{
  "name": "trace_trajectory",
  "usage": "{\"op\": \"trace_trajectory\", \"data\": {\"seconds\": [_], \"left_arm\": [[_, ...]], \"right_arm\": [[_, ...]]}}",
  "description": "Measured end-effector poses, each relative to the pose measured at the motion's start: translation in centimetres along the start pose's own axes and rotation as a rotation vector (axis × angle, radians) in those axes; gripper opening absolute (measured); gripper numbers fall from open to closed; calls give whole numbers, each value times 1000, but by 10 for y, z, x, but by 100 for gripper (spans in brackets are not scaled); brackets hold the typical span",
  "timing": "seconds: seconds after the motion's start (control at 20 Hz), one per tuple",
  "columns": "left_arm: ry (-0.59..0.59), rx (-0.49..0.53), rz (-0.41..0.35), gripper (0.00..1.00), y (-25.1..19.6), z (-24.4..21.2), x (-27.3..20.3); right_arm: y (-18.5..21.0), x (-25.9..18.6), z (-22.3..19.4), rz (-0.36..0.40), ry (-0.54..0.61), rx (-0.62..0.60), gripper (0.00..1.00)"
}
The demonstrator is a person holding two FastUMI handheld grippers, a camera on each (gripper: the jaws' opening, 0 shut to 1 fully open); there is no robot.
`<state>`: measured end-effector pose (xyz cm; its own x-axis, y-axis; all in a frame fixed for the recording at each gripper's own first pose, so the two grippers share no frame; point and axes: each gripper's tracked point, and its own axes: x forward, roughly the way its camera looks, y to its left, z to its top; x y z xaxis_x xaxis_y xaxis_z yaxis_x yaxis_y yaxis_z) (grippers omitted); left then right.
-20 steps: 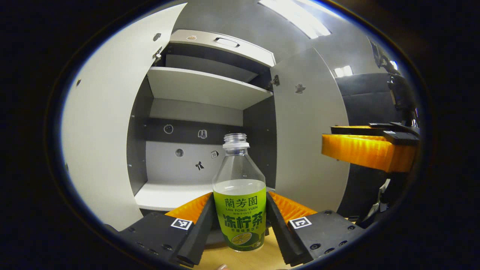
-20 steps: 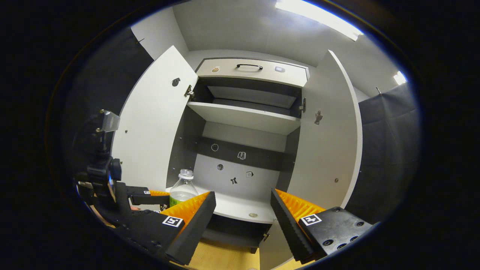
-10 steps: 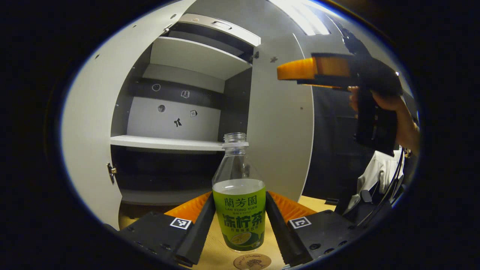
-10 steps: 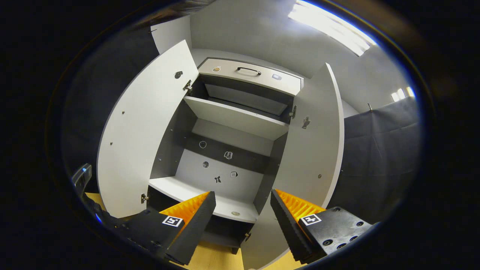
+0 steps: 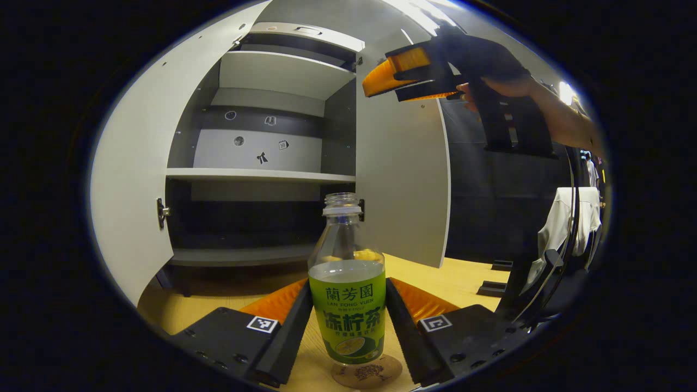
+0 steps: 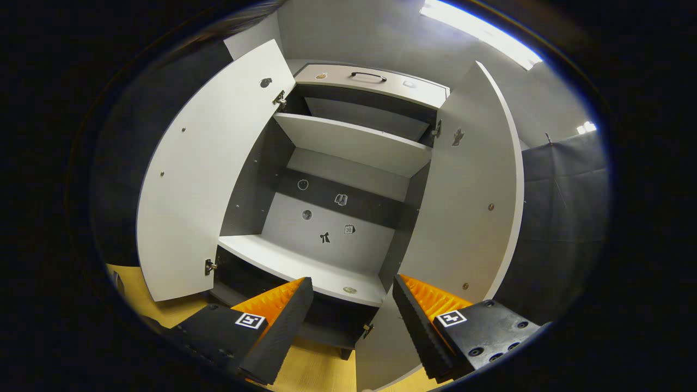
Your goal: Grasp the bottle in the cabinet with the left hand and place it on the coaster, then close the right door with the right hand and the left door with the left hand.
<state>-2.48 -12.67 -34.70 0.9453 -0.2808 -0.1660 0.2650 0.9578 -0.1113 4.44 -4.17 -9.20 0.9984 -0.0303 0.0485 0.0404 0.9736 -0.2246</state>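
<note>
**Operator:** Left gripper view has the bottle pinched between my left gripper, both fingers pressed against its label. Its base sits right over the coaster, which lies just ahead of the fingertips on the wooden table. I can't tell whether the bottom is touching the coaster or a hair above it.

**Observer:** So you're at the placing step?

**Operator:** I judge so, near its end. Next I'd settle the bottle flat, then let the fingers part slowly so the uncapped, part-filled bottle doesn't tip or slosh.

**Observer:** And your other hand?

**Operator:** My right gripper has its fingers apart with nothing between them, pointed at the cabinet. In the left gripper view it hangs up and to the right of my left gripper, beside the right door. Both doors stand wide; the left door is off to the left of my right fingers. Closing the right one comes after the release.

**Observer:** Anything nearby?

**Operator:** Dark curtain to the right, ceiling light overhead, bare shelves inside.
</note>
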Motion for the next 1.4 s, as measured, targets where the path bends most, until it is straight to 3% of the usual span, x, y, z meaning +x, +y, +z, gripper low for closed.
{"op": "trace_trajectory", "data": {"seconds": [0.25, 0.55, 0.9, 0.95, 1.05, 1.4], "left_arm": [[7, 18, 15, 80, -11, -25, -5], [-34, -31, 2, 82, -13, -40, -8], [-14, 66, 6, 82, -21, -57, -13], [-4, 63, 13, 87, -21, -61, -14], [-7, 65, 17, 94, -19, -58, -14], [-43, 70, 20, 94, -10, -20, -8]], "right_arm": [[10, -2, -32, 39, 60, 42, 98], [10, -6, -30, 71, 37, -10, 97], [4, -8, -43, 73, 66, -3, 98], [6, -9, -45, 79, 72, -4, 98], [8, -11, -46, 88, 77, 3, 98], [-3, -12, -30, 67, 71, 2, 98]]}}
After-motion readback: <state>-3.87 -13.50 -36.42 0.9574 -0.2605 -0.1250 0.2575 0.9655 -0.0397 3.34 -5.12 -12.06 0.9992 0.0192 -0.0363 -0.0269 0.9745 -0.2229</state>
